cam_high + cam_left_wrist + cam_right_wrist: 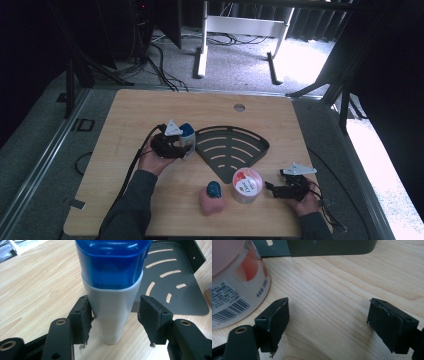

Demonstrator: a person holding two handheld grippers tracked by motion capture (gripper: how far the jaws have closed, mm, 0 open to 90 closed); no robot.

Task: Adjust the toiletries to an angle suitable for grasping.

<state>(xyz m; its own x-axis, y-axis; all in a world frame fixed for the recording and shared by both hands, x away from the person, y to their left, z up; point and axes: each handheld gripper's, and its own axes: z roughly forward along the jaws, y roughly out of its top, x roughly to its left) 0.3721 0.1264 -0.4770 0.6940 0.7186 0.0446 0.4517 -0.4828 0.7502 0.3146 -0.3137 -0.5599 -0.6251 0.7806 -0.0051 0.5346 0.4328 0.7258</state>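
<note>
A white bottle with a blue cap stands upright on the wooden table, just left of a black slotted fan-shaped rack. My left gripper is open, with the bottle's lower body between its pads. The right pad stands clear of the bottle, while the left pad sits close to its side. My right gripper rests low over the table near the front right, open with only bare wood between its jaws.
A round pink-lidded tub stands just left of the right gripper. A pink object with a teal top lies beside it near the front edge. The rack's front wall lies ahead of the right gripper.
</note>
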